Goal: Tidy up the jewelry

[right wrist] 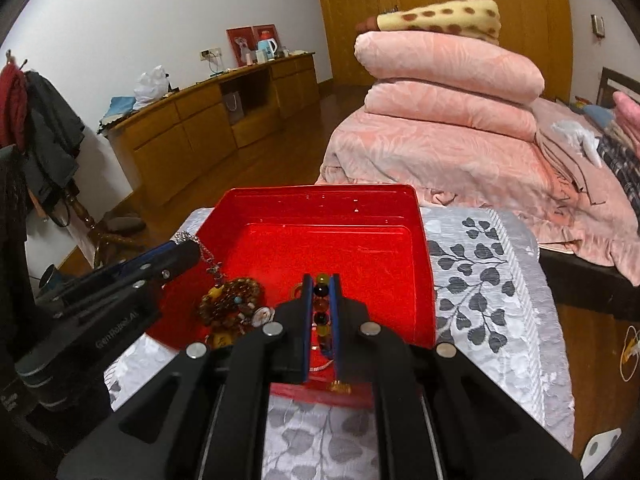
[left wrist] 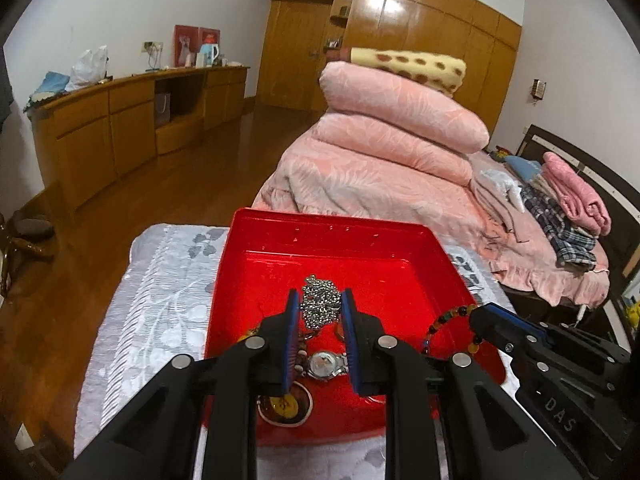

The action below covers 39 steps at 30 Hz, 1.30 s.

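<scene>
A red box (left wrist: 320, 236) sits on a small table with a grey leaf-print cloth. In the left wrist view my left gripper (left wrist: 320, 300) is shut on a bunched silver chain (left wrist: 318, 300) above the box floor; a silver watch (left wrist: 325, 364) and an amber pendant (left wrist: 285, 404) lie beneath. In the right wrist view my right gripper (right wrist: 323, 284) is shut on a multicoloured bead bracelet (right wrist: 322, 304) over the box (right wrist: 320, 200). A pile of brown beads (right wrist: 232, 304) lies at the box's left. The left gripper (right wrist: 188, 254) shows there holding the chain (right wrist: 208, 254).
The cloth-covered table (right wrist: 480, 280) stands beside a bed with folded pink quilts (left wrist: 400, 120). A wooden cabinet (left wrist: 120, 120) runs along the far wall. Coats (right wrist: 40, 120) hang on a stand at the left.
</scene>
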### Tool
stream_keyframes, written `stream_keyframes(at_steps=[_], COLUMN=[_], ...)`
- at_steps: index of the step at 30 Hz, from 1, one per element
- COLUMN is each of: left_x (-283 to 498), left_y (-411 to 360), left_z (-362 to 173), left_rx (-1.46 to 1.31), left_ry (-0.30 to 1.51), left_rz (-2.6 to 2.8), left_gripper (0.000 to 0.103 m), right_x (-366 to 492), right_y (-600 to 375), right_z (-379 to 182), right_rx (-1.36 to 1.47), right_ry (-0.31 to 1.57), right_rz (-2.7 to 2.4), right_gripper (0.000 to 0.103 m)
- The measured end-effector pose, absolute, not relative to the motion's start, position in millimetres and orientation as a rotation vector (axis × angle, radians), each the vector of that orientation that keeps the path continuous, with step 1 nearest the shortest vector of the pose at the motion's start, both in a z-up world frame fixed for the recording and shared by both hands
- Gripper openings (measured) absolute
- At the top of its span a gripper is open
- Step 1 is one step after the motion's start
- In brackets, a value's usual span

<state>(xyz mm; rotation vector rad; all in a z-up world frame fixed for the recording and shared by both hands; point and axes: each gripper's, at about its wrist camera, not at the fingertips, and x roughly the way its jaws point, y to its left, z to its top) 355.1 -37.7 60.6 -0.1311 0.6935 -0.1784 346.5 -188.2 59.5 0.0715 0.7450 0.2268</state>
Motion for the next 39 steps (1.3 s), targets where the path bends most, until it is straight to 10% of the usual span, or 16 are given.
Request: stream_keyframes(at_steps=[4, 16, 39], left_x=[367.3, 348.5, 274.9], left_y=[-37.5, -22.8, -0.6], left_z=[50.3, 60.1, 48.2], left_rx=[-0.125, -0.128, -0.072], left_ry=[0.728, 0.685, 0.618], left_rz=[-0.149, -0.105, -0.068], left_gripper=[0.047, 0.073, 0.080], right_x=[360.6, 341.7, 255.6], right_y=[-189.0, -197.7, -213.5], right_z=[52.6, 59.3, 49.9], right_rx=[0.075, 0.067, 0.043], right_ry=[0.759, 0.712, 0.660], right_rz=[0.191, 0.146, 0.139], right_gripper=[0.022, 0.036, 0.069])
